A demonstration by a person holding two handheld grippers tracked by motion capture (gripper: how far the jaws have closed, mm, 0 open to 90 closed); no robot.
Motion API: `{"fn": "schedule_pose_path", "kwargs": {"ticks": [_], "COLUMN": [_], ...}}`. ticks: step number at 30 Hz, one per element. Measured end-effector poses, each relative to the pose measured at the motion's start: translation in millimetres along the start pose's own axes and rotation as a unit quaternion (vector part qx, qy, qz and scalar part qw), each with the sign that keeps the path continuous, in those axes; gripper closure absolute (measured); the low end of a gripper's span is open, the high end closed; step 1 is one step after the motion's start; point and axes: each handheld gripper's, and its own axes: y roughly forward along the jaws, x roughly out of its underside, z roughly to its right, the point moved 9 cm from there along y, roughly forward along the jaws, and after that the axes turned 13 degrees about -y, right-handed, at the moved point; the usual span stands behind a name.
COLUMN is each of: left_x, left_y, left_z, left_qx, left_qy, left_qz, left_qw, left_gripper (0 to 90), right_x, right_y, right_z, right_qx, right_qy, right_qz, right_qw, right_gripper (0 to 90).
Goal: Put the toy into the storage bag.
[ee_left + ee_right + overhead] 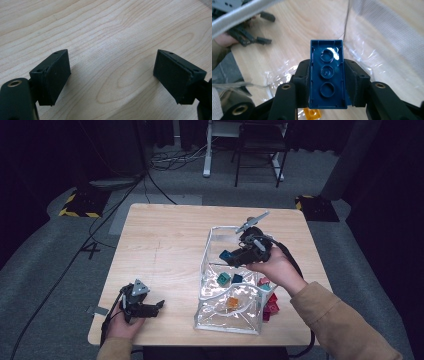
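High view: a clear plastic bin [210,251] was noted on the right half of the wooden table [160,245], its soft walls propped open so bricks could be dropped in from above. The right gripper [231,258] was seen over the bin's far part, angled down and left, with a dark blue brick [225,255] at its tip, apparently in the process of being placed inside. Approx. four loose bricks were noted inside: a teal brick [223,278], a second dark one just beside it, an orange brick [232,302] nearer the front. Red bricks [270,306] were seen against the bin's near right side; inside or outside could not be determined. The left gripper [159,305] was parked at the near left of the table, well apart from the bin, probably kept clear of the working side.

Left gripper view: jaws were found wide apart, nothing between them, bare wood grain below. The idle position was confirmed.

Right gripper view: the blue brick [327,73] was found clamped by its long sides between the right gripper's [327,80] pads, hollow underside toward the camera, i.e. studs facing away. Grip was taken across the narrow width, judged secure. The bin's clear wall was seen beyond, orange brick [312,113] below. The left gripper [263,27] was visible at far left.
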Motion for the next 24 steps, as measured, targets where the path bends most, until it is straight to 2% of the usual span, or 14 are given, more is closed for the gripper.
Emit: {"fn": "schedule_pose_path", "kwargs": {"ticks": [3, 5, 9, 17, 24], "left_x": [0.0, 0.0, 0.0, 0.0, 0.0], "left_y": [0.0, 0.1, 0.1, 0.1, 0.1], "left_z": [0.0, 0.1, 0.1, 0.1, 0.1], "left_qx": [0.0, 0.001, 0.001, 0.001, 0.001], "left_qy": [0.0, 0.0, 0.0, 0.0, 0.0], "left_qz": [0.0, 0.0, 0.0, 0.001, 0.0], "left_qw": [1.0, 1.0, 1.0, 1.0, 1.0], "left_gripper": [14.4, 14.4, 14.4, 14.4, 14.4], "right_x": [3.4, 4.9, 0.7, -4.5, -1.9], "right_y": [5.8, 8.2, 4.0, -22.7, -51.5], "right_z": [-4.0, -6.3, -6.2, -3.9, -1.6], "right_qx": [-0.013, -0.024, -0.024, -0.003, 0.025], "right_qy": [-0.003, -0.002, 0.01, 0.012, 0.004], "right_qz": [-0.021, -0.029, 0.0, 0.053, 0.097], "right_qw": [0.9997, 0.9993, 0.9997, 0.9985, 0.995], "right_gripper": [58.4, 51.8, 43.3, 43.0, 43.3]}}
